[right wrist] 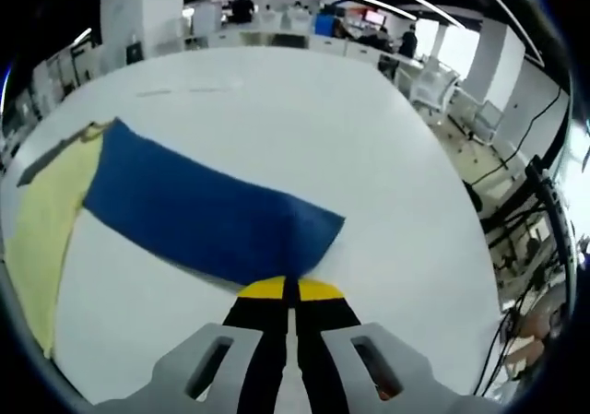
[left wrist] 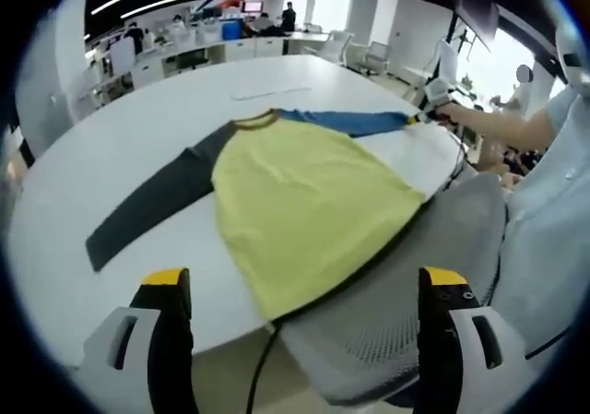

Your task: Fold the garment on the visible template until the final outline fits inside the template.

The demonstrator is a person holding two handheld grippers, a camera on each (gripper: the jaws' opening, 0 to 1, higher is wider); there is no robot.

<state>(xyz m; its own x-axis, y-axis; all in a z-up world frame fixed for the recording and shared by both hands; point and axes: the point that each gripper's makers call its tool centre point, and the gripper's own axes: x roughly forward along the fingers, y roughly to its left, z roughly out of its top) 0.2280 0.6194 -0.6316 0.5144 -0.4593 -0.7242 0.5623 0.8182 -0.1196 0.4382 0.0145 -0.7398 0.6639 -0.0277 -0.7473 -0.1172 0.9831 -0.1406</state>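
The garment, a long-sleeved shirt with a yellow body, lies flat on a large white table, its hem hanging just over the near edge. Its neckline points away across the table. One sleeve is dark grey and stretches out flat to the side, lying diagonally on the tabletop. The other sleeve is blue, and it reaches the opposite way toward the table's rim.

The right gripper has its yellow-tipped jaws pressed together on the cuff end of the blue sleeve, pinching the cloth; in the left gripper view the same tool shows small at the far end of that sleeve, held by a person's outstretched arm. The left gripper hangs back from the table edge with its two jaws spread wide apart, gripping nothing, the shirt's hem between them in the view.

A grey mesh office chair stands pushed against the table beside the hem, and a dark cable drops down from the table's edge near it. Faint markings show on the tabletop beyond the collar; I cannot tell what they are. Beyond the table the room opens into an office with white desks, chairs and a few people far off.
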